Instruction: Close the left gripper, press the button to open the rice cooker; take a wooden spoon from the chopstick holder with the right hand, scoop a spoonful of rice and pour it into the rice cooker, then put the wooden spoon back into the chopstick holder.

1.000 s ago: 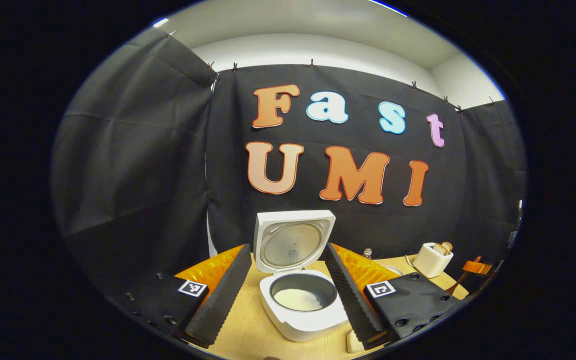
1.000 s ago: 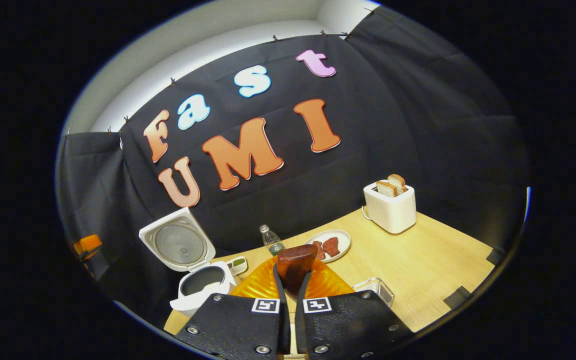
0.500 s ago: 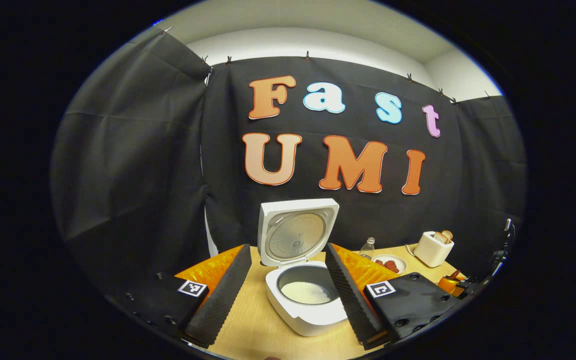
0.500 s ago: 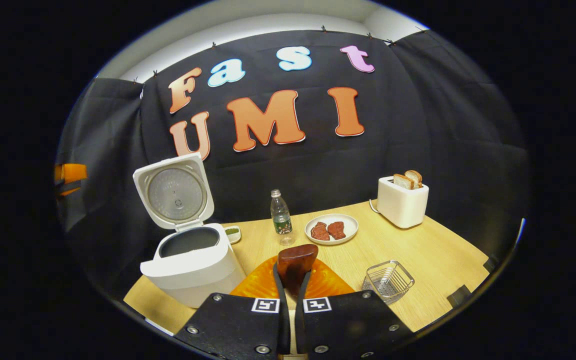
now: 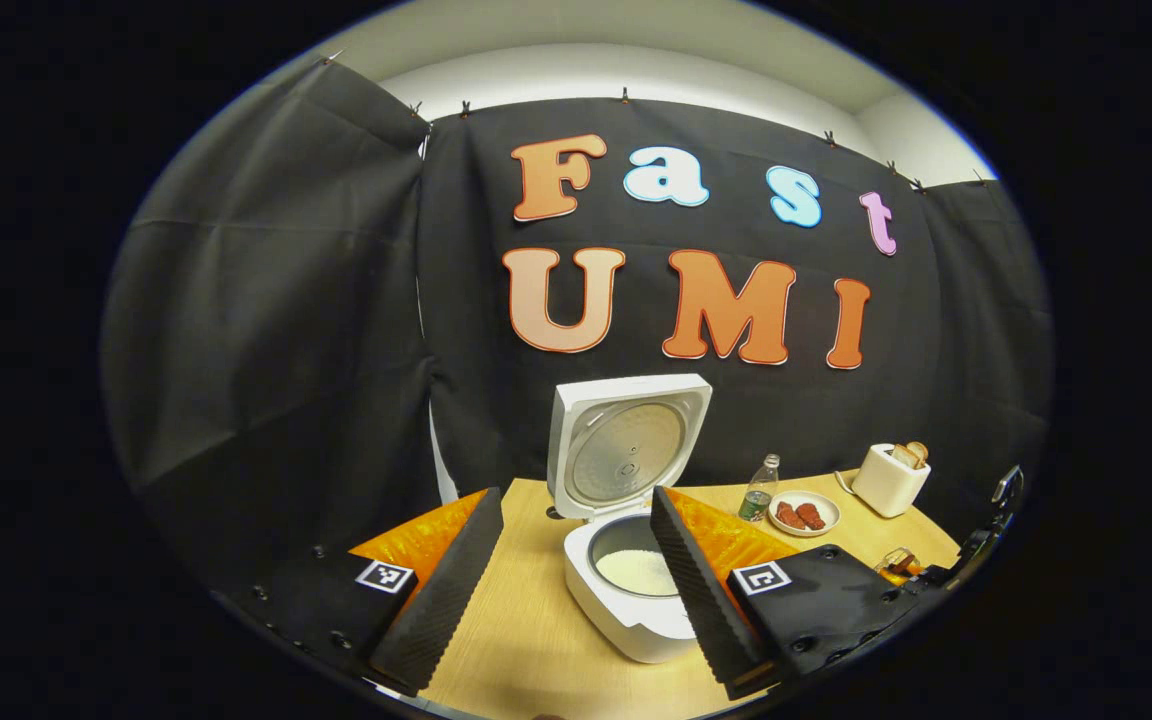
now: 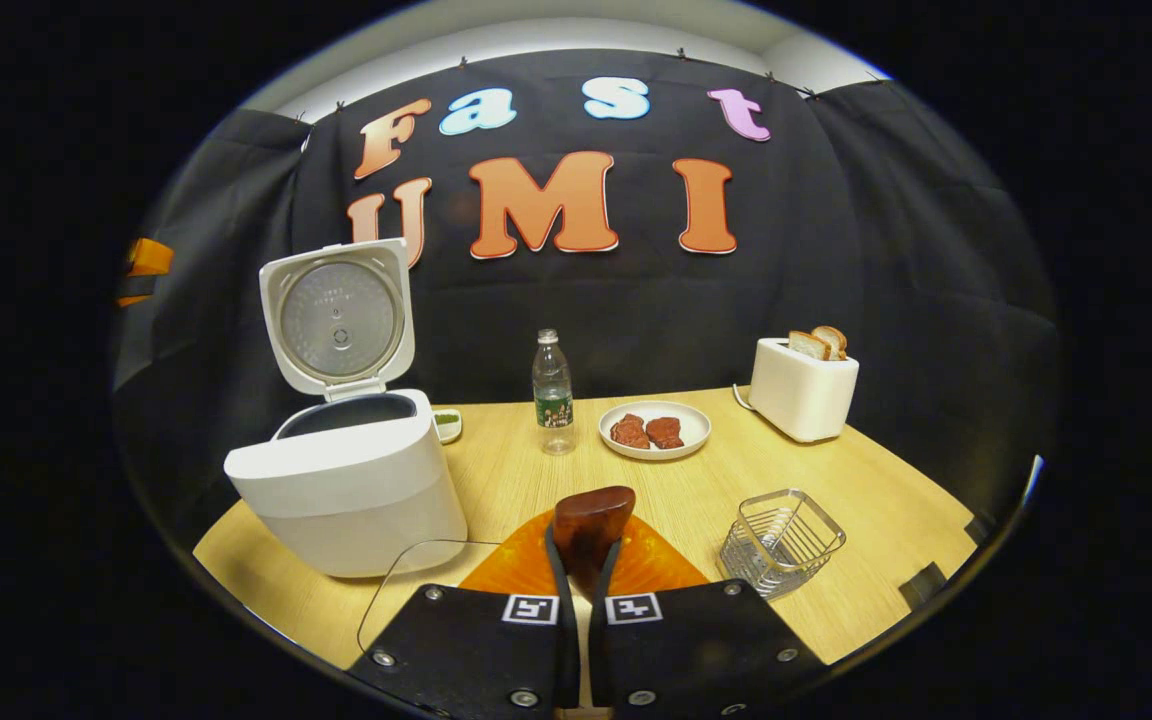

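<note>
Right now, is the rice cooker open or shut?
Open: the rice cooker lid stands upright, and rice shows inside.

There was one rice cooker (image 6: 351, 480), one water bottle (image 6: 553, 395), one plate (image 6: 681, 440) with two pieces of meat (image 6: 646, 431), one toaster (image 6: 802, 398) with two bread slices (image 6: 820, 343), one wire basket (image 6: 781, 540) and one wooden spoon (image 6: 591, 522).

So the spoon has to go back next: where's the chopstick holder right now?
In the right gripper view the chopstick holder, a wire basket, stands on the table at lower right, in front of the toaster and right of the wooden spoon.
</note>
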A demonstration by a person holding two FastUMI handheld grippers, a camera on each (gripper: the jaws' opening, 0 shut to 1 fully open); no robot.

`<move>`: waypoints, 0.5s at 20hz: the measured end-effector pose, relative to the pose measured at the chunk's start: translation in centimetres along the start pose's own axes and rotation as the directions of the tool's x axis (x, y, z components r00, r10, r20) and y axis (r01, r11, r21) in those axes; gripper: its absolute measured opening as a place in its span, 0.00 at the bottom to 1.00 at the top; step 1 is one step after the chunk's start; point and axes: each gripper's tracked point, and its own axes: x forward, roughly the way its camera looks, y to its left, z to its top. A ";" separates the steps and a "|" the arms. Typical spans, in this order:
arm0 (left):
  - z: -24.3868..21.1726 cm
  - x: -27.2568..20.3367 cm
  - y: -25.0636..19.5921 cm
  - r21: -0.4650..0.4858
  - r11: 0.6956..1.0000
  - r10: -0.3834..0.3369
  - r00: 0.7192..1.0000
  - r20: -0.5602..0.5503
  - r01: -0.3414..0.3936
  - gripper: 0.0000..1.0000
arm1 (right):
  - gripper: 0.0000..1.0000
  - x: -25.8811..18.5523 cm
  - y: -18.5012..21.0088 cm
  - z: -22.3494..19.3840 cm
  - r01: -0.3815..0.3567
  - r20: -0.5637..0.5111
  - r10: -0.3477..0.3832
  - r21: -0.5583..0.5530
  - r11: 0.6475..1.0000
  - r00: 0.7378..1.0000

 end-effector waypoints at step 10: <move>-1.4 1.1 0.8 -0.025 1.000 0.001 1.000 -0.021 -0.001 1.00 | 0.03 1.2 1.0 -1.9 -0.017 -0.034 0.038 0.480 0.877 0.999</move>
